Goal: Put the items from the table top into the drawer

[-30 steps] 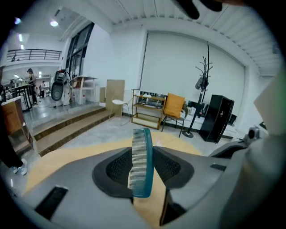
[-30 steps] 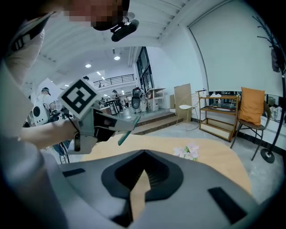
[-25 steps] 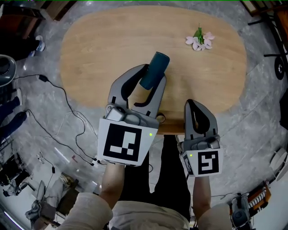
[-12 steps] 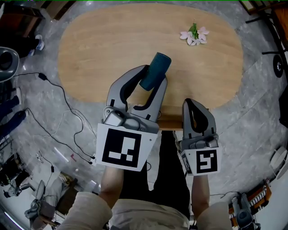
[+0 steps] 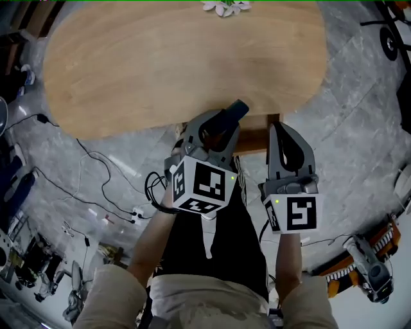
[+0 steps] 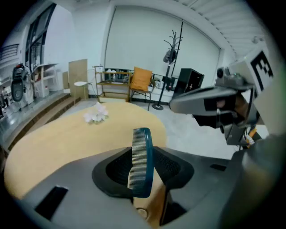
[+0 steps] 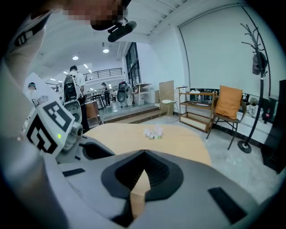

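Observation:
A teal comb [image 5: 231,114] stands upright between the jaws of my left gripper [image 5: 220,125], which is shut on it at the table's near edge. In the left gripper view the comb [image 6: 141,161] has its teeth facing left. My right gripper [image 5: 282,133] sits just to the right, shut with nothing in it; its tips [image 7: 142,154] meet over the table edge. A small wooden drawer front [image 5: 254,135] juts out under the table edge between the two grippers, and its knob [image 6: 142,213] shows below the comb. A pink flower sprig [image 5: 225,6] lies at the table's far side.
The oval wooden table [image 5: 160,64] fills the upper view. Cables [image 5: 96,186] trail over the grey floor to the left. In the room behind stand a chair with an orange cushion [image 6: 141,80] and a coat stand [image 6: 172,53].
Both grippers have drawn back from over the table to its near edge and dropped lower. The comb stays in the left gripper. The flower now sits at the picture's top edge.

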Tool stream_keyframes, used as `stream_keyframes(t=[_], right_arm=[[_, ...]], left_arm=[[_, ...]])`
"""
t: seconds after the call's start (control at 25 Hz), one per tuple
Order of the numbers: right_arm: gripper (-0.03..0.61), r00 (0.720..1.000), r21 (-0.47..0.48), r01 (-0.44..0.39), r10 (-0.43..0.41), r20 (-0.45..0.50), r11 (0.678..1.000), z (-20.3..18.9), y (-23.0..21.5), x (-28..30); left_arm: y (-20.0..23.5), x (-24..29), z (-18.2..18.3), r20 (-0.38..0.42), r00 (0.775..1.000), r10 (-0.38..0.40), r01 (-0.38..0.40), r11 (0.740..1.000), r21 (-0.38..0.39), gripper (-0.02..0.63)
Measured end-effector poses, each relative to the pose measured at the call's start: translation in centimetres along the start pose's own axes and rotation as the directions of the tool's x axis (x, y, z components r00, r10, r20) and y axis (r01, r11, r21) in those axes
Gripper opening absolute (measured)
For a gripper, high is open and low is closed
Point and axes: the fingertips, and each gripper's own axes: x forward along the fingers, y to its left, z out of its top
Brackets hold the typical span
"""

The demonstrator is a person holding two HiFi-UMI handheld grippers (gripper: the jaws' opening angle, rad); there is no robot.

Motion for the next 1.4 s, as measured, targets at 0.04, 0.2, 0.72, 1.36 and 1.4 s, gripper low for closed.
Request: stream_keyframes(t=[0.04, 0.2, 0.72, 1.36, 1.4], right_arm=[[0.005, 1.0, 0.002, 0.011, -0.011, -0.013, 1.0, -1.2, -0.8, -0.3], [0.005, 0.995, 0.007, 0.074, -0.073, -0.067, 0.997, -6.0, -3.9, -1.7], [0.005, 0.978, 0.141, 0.168, -0.147, -0.146, 0.976, -13.8, -6.2, -3.5], [0.005, 0.984, 0.141, 0.161, -0.147, -0.104, 0.977, -10.8, -6.2, -3.8], [0.005, 0.985, 0.138, 0.157, -0.145, -0.097, 0.978, -10.0, -6.0, -3.9]], left_arm=[[-1.8, 1.6, -1.4, -0.028, 0.999, -0.035, 0.035, 0.999, 0.01, 0.155], [-8.0, 8.3, -7.5, -0.16, 0.976, -0.149, 0.163, 0.983, 0.078, 0.155], [-12.8, 20.7, -15.5, -0.398, 0.898, -0.188, 0.297, 0.926, 0.233, 0.155], [-12.1, 18.4, -13.5, -0.398, 0.898, -0.189, 0.271, 0.949, 0.159, 0.166], [-12.1, 17.0, -12.4, -0.367, 0.909, -0.197, 0.264, 0.954, 0.141, 0.163]])
